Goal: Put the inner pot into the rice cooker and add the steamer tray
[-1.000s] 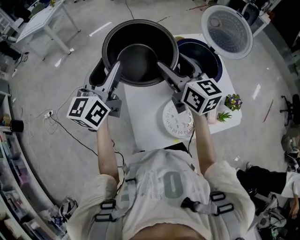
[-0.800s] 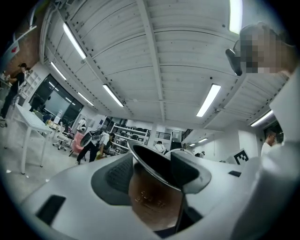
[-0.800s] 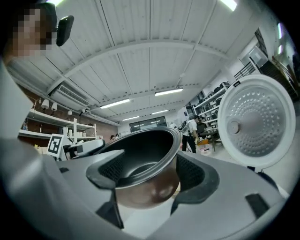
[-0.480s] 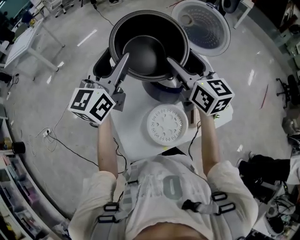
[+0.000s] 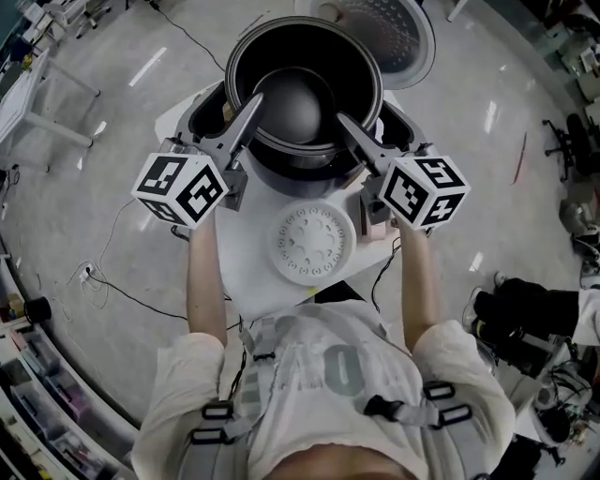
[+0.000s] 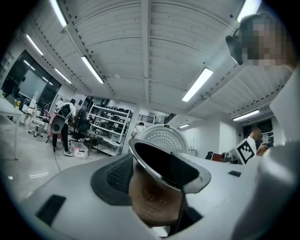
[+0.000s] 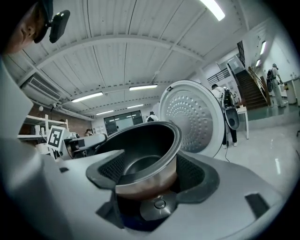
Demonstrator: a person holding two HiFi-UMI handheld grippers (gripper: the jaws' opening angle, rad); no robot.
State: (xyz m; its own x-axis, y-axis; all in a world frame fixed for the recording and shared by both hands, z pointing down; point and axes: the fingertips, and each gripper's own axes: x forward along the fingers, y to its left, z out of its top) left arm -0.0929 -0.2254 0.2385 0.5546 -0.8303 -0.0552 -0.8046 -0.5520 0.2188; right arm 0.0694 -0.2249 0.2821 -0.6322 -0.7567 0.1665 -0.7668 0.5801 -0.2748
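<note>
Both grippers hold the dark metal inner pot (image 5: 292, 105) by its rim, level, straight over the open rice cooker (image 5: 401, 129). My left gripper (image 5: 252, 103) is shut on the pot's left rim and my right gripper (image 5: 346, 123) on its right rim. In the left gripper view the pot's wall (image 6: 154, 201) and rim sit between the left gripper's (image 6: 161, 185) pads. In the right gripper view the pot (image 7: 140, 154) hangs in the right gripper (image 7: 145, 185) above the cooker's heating plate (image 7: 159, 205). The white perforated steamer tray (image 5: 314, 242) lies on the table in front of the cooker.
The cooker's lid (image 5: 384, 28) stands open behind the pot. The small white table (image 5: 246, 277) carries the cooker and tray. Cables (image 5: 122, 281) trail on the floor at left. Another person's legs (image 5: 525, 319) are at right.
Both grippers have carried the pot rightward from beside the cooker to directly over its opening. The tray has stayed on the table.
</note>
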